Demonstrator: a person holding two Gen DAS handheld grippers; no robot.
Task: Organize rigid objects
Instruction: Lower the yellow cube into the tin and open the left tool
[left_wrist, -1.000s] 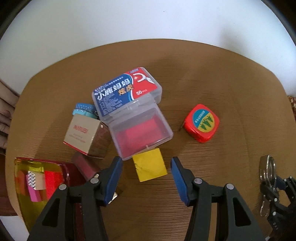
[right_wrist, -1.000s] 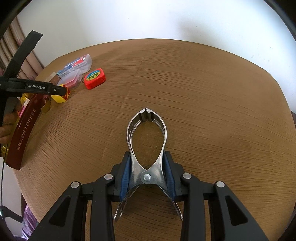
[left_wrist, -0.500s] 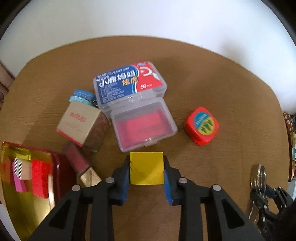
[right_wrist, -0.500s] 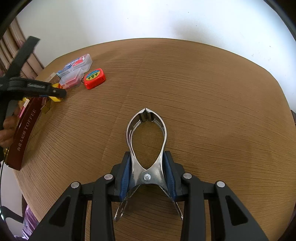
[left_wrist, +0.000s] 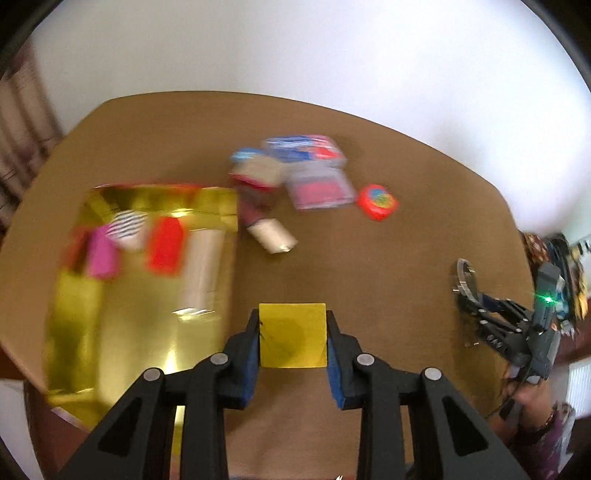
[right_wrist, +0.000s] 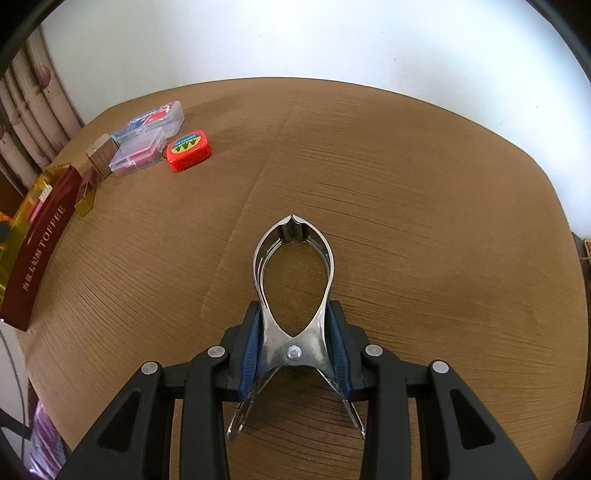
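Over the tabletop (left_wrist: 369, 133), your left hand-held gripper (left_wrist: 293, 338) is clamped on the yellow block (left_wrist: 293, 334), pads on its two side faces, carried clear of the surface just right of the gold tray (left_wrist: 74, 325). Your right hand-held gripper (right_wrist: 295, 349) is squeezed onto the steel spring clamp (right_wrist: 293, 291) near its pivot, clamp tip closed and pointing away from you.

Risks:
- Only a narrow strip of the pads holds the block; a fast swing could twist or drop it short of the tray.
- Tray floor looks glossy; release high and the block may skid or bounce into the wrapped pieces already inside.
- Squeeze the clamp harder and its handles may splay, so it pops out.

Hard to read:
- Left view is motion-blurred; tray contents, the floss-pick box (right_wrist: 155, 118) and red tape measure (right_wrist: 188, 150) are smears there, sharp only in the right view.
- Tray's near edge is cut off by your gripper body.
- Can't tell whether the clamp touches the tabletop.
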